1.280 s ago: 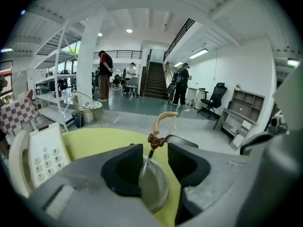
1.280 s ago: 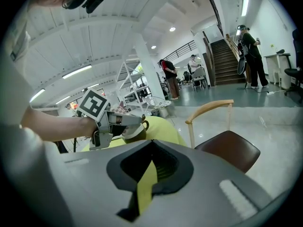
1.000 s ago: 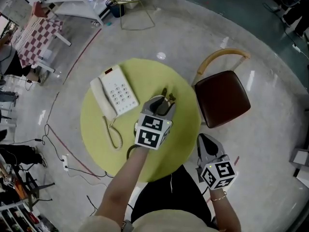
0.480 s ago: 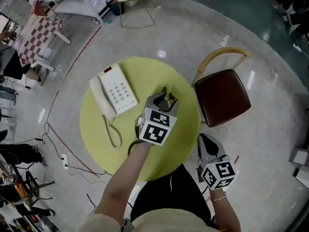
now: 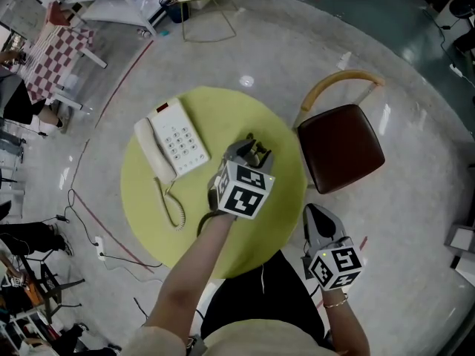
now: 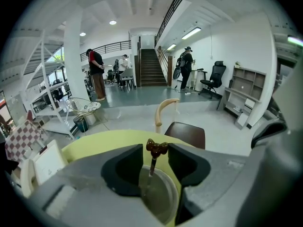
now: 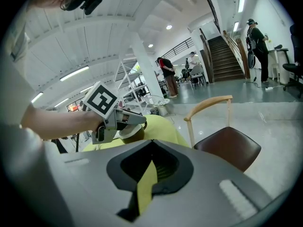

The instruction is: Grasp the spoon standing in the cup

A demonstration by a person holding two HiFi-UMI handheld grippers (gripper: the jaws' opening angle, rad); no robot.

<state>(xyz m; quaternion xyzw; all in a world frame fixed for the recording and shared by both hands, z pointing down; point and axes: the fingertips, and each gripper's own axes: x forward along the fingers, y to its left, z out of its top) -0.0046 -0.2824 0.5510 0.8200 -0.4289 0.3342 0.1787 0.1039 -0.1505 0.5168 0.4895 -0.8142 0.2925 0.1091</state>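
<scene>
A brown spoon (image 6: pixel 156 148) with a bow-shaped top stands upright in a pale cup (image 6: pixel 161 200) on the round yellow table (image 5: pixel 152 199). My left gripper (image 6: pixel 155 161) is open, and its two dark pads flank the spoon's top with a thin gap on each side. In the head view the left gripper (image 5: pixel 252 153) covers most of the cup. The right gripper view shows the left gripper (image 7: pixel 132 119) over the cup (image 7: pixel 129 133). My right gripper (image 7: pixel 151 143) is shut and empty, and hangs off the table's near right edge (image 5: pixel 318 217).
A white push-button telephone (image 5: pixel 169 141) with a coiled cord lies on the table's left side. A brown-seated chair (image 5: pixel 340 148) with a curved wooden back stands at the table's right. Cables run across the floor at left.
My left gripper has crept slightly forward over the cup, and its jaws stand a little wider around the spoon. The right gripper has not moved.
</scene>
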